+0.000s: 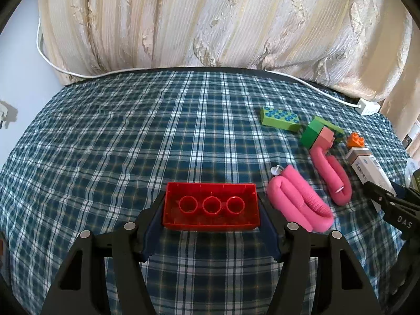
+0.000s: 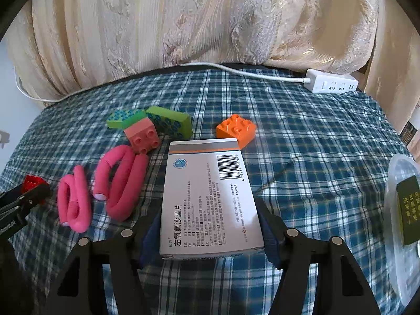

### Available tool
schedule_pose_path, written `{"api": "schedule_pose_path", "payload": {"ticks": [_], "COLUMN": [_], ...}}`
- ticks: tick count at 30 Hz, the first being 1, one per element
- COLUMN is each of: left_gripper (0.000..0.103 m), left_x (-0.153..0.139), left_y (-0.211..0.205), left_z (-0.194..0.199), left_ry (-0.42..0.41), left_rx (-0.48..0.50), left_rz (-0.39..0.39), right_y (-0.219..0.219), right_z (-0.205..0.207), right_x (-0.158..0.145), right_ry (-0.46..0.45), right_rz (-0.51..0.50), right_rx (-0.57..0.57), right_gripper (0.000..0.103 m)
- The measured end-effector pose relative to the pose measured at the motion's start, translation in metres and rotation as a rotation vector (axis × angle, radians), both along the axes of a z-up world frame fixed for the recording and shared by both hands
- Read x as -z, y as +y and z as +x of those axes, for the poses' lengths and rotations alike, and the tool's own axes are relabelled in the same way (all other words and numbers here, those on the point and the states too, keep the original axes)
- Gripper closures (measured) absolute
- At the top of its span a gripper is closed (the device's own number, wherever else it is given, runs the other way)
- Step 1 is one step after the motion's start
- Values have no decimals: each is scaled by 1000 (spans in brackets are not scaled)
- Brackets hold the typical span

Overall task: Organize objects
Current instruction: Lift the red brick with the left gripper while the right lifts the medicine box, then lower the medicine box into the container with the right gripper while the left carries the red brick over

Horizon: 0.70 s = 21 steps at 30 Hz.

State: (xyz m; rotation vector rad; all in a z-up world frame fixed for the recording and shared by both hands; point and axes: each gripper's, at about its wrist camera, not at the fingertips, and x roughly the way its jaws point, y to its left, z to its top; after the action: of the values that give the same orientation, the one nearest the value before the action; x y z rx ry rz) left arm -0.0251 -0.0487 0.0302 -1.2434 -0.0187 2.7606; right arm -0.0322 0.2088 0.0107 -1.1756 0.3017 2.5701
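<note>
**Gripping a brick and a box**

Clamping the red brick [image 1: 211, 208], hollow side up, my left gripper [image 1: 211, 220] holds it over the checked bed [image 1: 131, 144]. My right gripper [image 2: 210, 225] pinches the white medicine box [image 2: 210, 197] beside 2 pink foam curlers [image 2: 119, 183].

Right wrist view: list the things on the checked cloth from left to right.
Red brick → folded pink foam roller → pink brick → medicine box → white power strip → clear plastic container.
</note>
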Motion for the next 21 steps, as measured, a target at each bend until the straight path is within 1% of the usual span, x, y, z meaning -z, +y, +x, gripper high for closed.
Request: {"api": "schedule_pose_path", "payload": {"ticks": [8, 21], "left_gripper": [38, 38], "left_x": [-14, -28], "left_y": [23, 84], "left_z": [7, 21], "left_ry": [20, 48], "left_rx": [35, 140], "left_rz": [-18, -49], "right_y": [21, 90], "right_z": [33, 106], "right_x": [-20, -49], "right_ry": [81, 200], "right_rz": [-18, -18], "right_rx": [55, 228], "right_gripper": [35, 35]}}
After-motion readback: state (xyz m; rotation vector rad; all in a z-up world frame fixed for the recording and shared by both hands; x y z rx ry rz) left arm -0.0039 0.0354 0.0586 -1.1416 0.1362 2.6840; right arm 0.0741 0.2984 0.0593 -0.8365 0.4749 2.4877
